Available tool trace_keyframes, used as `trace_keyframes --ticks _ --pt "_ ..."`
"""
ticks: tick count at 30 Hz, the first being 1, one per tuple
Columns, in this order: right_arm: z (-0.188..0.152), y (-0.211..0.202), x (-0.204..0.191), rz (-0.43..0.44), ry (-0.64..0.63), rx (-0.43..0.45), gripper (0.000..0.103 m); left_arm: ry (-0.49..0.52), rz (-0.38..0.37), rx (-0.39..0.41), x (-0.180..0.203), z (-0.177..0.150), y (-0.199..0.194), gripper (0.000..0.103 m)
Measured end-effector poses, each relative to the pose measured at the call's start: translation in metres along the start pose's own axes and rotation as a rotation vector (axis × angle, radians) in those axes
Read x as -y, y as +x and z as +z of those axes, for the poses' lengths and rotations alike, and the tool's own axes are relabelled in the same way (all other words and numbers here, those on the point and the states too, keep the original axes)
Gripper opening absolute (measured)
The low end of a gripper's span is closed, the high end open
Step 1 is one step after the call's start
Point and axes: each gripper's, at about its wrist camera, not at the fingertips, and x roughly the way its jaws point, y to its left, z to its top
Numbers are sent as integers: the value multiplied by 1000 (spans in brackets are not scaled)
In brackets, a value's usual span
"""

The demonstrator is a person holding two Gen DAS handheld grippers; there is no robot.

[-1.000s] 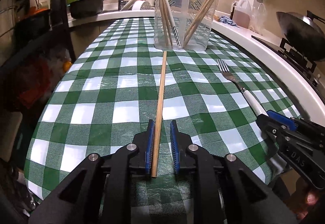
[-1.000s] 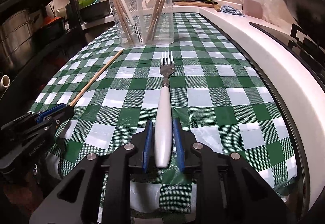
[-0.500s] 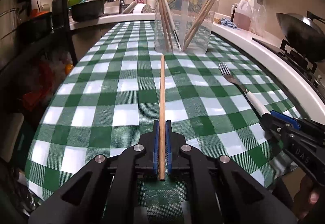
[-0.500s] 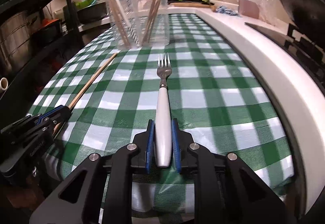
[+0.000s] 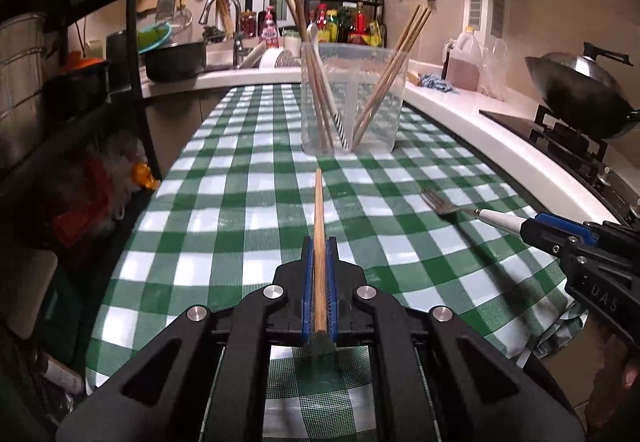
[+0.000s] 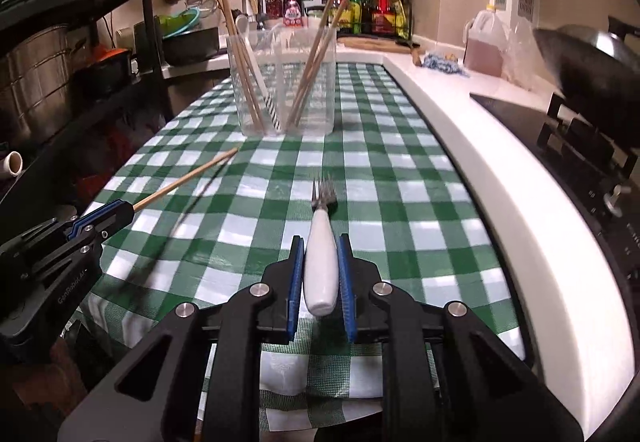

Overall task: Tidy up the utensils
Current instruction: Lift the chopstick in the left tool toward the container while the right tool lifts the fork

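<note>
My left gripper (image 5: 319, 242) is shut on a wooden chopstick (image 5: 318, 226) and holds it lifted above the green checked tablecloth, pointing at the clear plastic container (image 5: 354, 97). The container holds several chopsticks and a spoon. My right gripper (image 6: 320, 242) is shut on the white handle of a fork (image 6: 320, 238), also raised off the cloth, tines forward. The left gripper (image 6: 100, 219) with its chopstick (image 6: 188, 175) shows at the left of the right wrist view. The right gripper (image 5: 560, 230) with the fork (image 5: 464, 207) shows at the right of the left wrist view.
A white counter edge (image 6: 500, 177) and a stove with a wok (image 5: 580, 93) run along the right. A black shelf rack (image 5: 100, 81) with pots stands at the left. The sink, bottles and a jug (image 5: 464, 61) are behind the container.
Both grippers closed on their utensils, the left on the chopstick and the right on the fork, then lifted them off the cloth and tilted them upward.
</note>
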Motion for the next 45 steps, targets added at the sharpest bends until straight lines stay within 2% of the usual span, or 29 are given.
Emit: trace_keyframes --ticks 10,15,25,36,45 --pt "12 -20 0 0 -18 42 17 14 -23 99 2 17 -22 6" --pt "21 -30 0 9 -20 65 17 -10 -44 120 -4 27 -28 6" --pt "46 -39 6 33 -8 82 17 -66 -135 143 -21 67 -37 6" --pt "80 -44 10 63 3 102 16 -37 -168 125 -25 104 -38 6" --pt "99 -43 12 89 6 100 16 -9 -171 33 -24 138 -41 6"
